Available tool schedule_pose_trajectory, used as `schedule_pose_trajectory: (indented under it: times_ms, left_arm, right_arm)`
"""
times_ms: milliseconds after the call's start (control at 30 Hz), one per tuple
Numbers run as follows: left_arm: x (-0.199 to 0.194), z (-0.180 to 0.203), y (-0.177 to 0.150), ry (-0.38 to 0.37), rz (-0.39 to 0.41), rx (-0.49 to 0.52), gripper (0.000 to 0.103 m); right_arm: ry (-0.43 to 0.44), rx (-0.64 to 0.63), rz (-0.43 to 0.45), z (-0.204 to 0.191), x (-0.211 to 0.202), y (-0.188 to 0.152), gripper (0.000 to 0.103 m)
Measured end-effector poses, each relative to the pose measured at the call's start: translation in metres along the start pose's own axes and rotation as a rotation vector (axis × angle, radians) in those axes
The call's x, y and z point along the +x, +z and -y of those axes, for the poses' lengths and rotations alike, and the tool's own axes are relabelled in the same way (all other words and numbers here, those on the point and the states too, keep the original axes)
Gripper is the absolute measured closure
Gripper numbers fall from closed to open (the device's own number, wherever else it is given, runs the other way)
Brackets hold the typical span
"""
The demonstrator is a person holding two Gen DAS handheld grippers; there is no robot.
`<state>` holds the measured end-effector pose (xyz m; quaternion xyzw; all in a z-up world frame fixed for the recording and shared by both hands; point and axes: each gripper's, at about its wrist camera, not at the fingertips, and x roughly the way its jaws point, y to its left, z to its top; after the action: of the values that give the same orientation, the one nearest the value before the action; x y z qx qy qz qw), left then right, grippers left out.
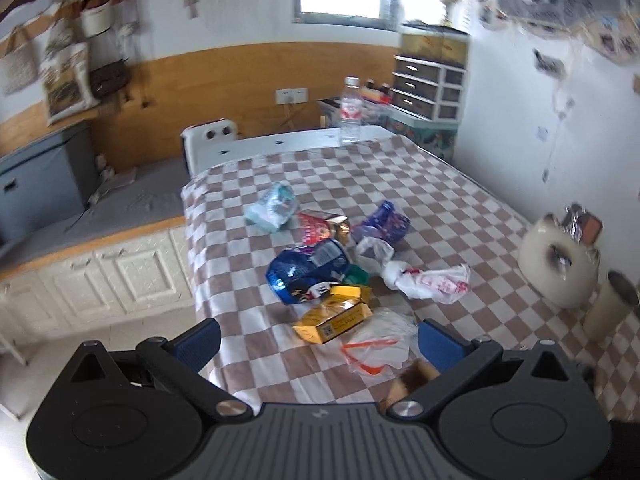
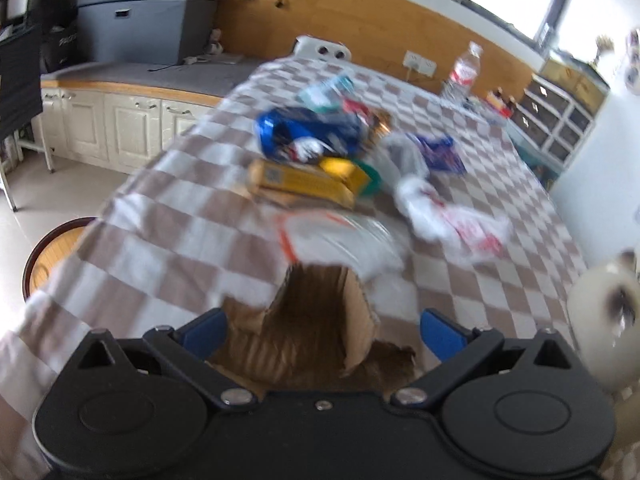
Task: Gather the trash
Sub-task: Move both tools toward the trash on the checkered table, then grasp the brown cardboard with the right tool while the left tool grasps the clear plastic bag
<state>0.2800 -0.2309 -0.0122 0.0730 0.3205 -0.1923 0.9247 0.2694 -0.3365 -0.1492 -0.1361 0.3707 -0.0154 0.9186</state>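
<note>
A pile of trash lies on the checkered tablecloth: a blue foil bag, a yellow box, a clear bag with orange trim, a white and red plastic bag, a purple wrapper, a red snack bag and a pale blue packet. My left gripper is open, just short of the yellow box. My right gripper is open, its jaws on either side of a torn cardboard piece. The right wrist view is blurred; the yellow box and blue bag show ahead.
A water bottle stands at the table's far end. A white cat-shaped jar and a cup stand at the right edge. Cabinets run along the left. A round stool sits on the floor.
</note>
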Motion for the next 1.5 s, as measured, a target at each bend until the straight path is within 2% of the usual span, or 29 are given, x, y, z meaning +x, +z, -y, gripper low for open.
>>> schedule_pose_trajectory:
  times_ms: [200, 400, 467, 667, 800, 833, 1000, 1133, 1233, 1300, 1367, 1500]
  left_arm:
    - [0.028, 0.035, -0.005, -0.043, 0.021, 0.236, 0.002]
    - [0.064, 0.058, -0.011, -0.103, -0.025, 0.420, 0.035]
    - [0.076, 0.065, -0.016, -0.102, -0.046, 0.504, 0.048]
    - [0.110, 0.081, -0.038, -0.088, -0.078, 0.804, 0.063]
    - [0.125, 0.084, -0.052, -0.100, -0.111, 0.959, 0.073]
    - [0.128, 0.085, -0.054, -0.104, -0.114, 0.982, 0.075]
    - [0.140, 0.089, -0.062, -0.116, -0.095, 1.112, 0.079]
    - [0.144, 0.085, -0.066, -0.148, -0.055, 1.215, 0.079]
    - [0.149, 0.085, -0.067, -0.161, -0.068, 1.272, 0.079]
    - [0.152, 0.084, -0.066, -0.169, -0.073, 1.286, 0.079]
    - [0.153, 0.084, -0.064, -0.180, -0.077, 1.276, 0.079]
    - [0.153, 0.087, -0.059, -0.198, -0.079, 1.219, 0.079]
  right_arm:
    - [-0.019, 0.082, -0.048, 0.048, 0.007, -0.024, 0.000]
    - [-0.042, 0.154, -0.080, 0.092, 0.010, -0.041, 0.000]
    - [-0.022, 0.191, -0.083, 0.108, 0.009, -0.044, 0.000]
    - [0.075, 0.235, -0.074, 0.138, -0.002, -0.048, 0.000]
    - [0.202, 0.244, -0.073, 0.150, -0.010, -0.041, 0.002]
    - [0.239, 0.250, -0.066, 0.151, -0.014, -0.038, 0.008]
    - [0.400, 0.186, -0.018, 0.145, -0.018, -0.018, 0.014]
    - [0.481, 0.040, -0.021, 0.130, -0.005, -0.001, 0.019]
    - [0.521, -0.103, -0.035, 0.115, 0.006, 0.007, 0.024]
    - [0.529, -0.167, -0.047, 0.107, 0.014, 0.011, 0.030]
    - [0.542, -0.179, -0.065, 0.102, 0.021, 0.012, 0.036]
    - [0.528, -0.121, -0.093, 0.106, 0.031, 0.013, 0.060]
